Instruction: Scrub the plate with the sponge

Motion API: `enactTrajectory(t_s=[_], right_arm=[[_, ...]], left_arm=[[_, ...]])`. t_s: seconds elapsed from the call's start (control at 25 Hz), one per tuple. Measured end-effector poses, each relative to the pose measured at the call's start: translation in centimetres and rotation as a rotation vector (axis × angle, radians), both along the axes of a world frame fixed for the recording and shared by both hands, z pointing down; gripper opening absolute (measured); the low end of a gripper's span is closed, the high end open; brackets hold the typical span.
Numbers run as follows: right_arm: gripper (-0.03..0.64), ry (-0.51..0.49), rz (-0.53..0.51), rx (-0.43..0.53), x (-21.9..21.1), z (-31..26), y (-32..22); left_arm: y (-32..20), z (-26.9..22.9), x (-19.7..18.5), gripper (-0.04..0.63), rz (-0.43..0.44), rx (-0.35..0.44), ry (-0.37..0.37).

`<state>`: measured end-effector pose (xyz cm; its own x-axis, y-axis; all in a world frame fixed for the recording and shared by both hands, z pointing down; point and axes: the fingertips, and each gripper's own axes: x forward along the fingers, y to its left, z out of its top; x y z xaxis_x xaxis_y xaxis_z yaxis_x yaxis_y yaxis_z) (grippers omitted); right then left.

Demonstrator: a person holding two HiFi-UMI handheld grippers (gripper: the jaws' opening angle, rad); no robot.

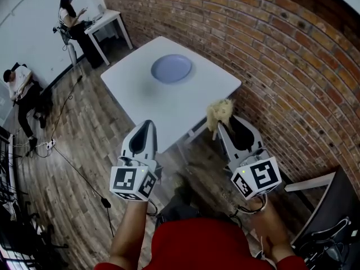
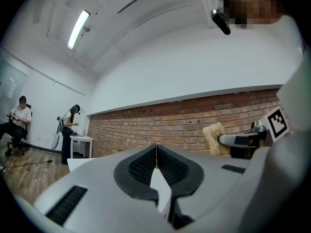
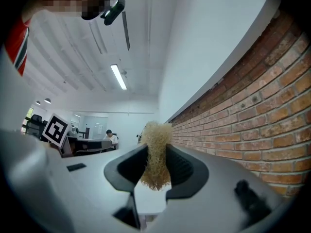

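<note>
A round blue-grey plate [image 1: 171,68] lies near the far side of the white table [image 1: 140,89]. My right gripper [image 1: 224,122] is shut on a tan fibrous sponge [image 1: 219,112], held in the air just off the table's near right edge. In the right gripper view the sponge [image 3: 156,154] is squeezed between the dark pads and sticks up above them. My left gripper [image 1: 148,122] hovers at the table's near edge with nothing in it, and its jaws [image 2: 156,148] are pressed together. The left gripper view also shows the sponge [image 2: 214,139] off to the right.
A red brick wall [image 1: 270,49] runs along the table's right and far sides. A small white table [image 1: 107,24] with a person beside it stands at the back left, and another person sits by the left wall. Cables [image 1: 73,162] cross the wooden floor.
</note>
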<state>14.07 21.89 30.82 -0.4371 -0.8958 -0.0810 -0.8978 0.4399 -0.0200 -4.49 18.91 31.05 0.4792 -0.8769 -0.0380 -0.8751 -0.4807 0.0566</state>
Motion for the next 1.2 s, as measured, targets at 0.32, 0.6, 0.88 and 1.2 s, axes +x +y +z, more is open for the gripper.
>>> enactTrajectory(t_s=[0.32, 0.6, 0.88, 1.2], right_arm=[[0.120, 0.014, 0.001, 0.006, -1.2, -0.1, -6.6], [0.120, 0.032, 0.000, -0.014, -4.1, -0.3, -14.2], [0.120, 0.042, 0.008, -0.035, -6.9, -0.1, -22.0], [0.120, 0.051, 0.019, -0.048, -10.0, -0.2, -28.8]], left_arm=[[-6.7, 0.5, -1.4, 0.017, -0.002, 0.008, -0.003], [-14.4, 0.8, -3.5, 0.017, 0.014, -0.008, -0.002], [-22.2, 1.4, -5.6, 0.017, 0.033, -0.025, -0.009], [-28.9, 1.8, -7.7, 0.017, 0.068, -0.046, -0.018]])
